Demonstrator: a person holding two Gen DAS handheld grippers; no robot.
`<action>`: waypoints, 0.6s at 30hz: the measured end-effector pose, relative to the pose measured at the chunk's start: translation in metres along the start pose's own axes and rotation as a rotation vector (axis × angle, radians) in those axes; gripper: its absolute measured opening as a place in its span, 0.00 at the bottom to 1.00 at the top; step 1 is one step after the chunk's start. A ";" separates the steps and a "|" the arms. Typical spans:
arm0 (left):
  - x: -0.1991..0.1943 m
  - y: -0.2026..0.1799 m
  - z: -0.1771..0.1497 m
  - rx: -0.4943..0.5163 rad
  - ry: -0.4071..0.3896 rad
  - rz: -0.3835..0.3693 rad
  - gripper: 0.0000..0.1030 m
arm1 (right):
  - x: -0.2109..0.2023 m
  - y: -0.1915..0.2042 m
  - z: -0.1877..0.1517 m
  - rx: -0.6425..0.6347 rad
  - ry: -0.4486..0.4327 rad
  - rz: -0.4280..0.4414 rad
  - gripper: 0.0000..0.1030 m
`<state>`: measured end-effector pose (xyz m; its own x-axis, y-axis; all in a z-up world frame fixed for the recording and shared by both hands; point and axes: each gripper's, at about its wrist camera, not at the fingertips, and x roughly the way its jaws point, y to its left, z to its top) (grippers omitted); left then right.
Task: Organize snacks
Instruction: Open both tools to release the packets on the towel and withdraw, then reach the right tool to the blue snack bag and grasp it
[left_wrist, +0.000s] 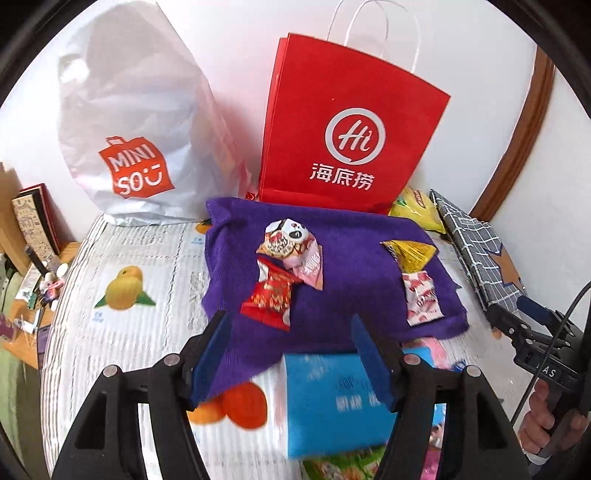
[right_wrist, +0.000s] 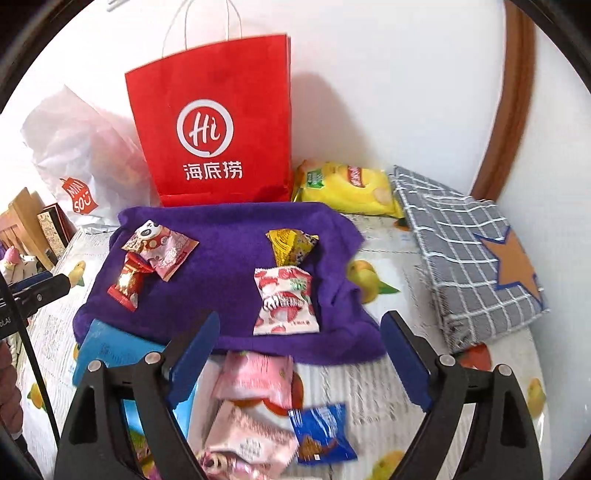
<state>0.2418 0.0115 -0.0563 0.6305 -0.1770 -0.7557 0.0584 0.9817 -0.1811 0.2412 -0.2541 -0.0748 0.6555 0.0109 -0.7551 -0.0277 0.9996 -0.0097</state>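
Both jaw sets stand apart with nothing in them: the left gripper hangs over the light-blue cardboard box, the right gripper over the loose pile of pink foil packets and a small blue wrapper, near the purple towel. Five sorted snacks already lie on it. I'd go for one packet at a time, pinching a flat edge so the others don't drag along.
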 end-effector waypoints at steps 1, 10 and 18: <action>-0.006 -0.001 -0.005 -0.002 -0.002 -0.005 0.64 | -0.007 -0.002 -0.005 0.002 -0.009 -0.002 0.86; -0.041 -0.016 -0.043 0.028 -0.026 -0.002 0.64 | -0.050 -0.021 -0.047 0.053 -0.031 0.001 0.86; -0.053 -0.021 -0.072 0.042 -0.025 0.012 0.64 | -0.054 -0.038 -0.083 0.069 0.008 -0.015 0.85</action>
<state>0.1520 -0.0047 -0.0579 0.6505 -0.1639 -0.7416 0.0830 0.9859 -0.1451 0.1447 -0.2944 -0.0879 0.6492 -0.0041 -0.7606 0.0342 0.9991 0.0238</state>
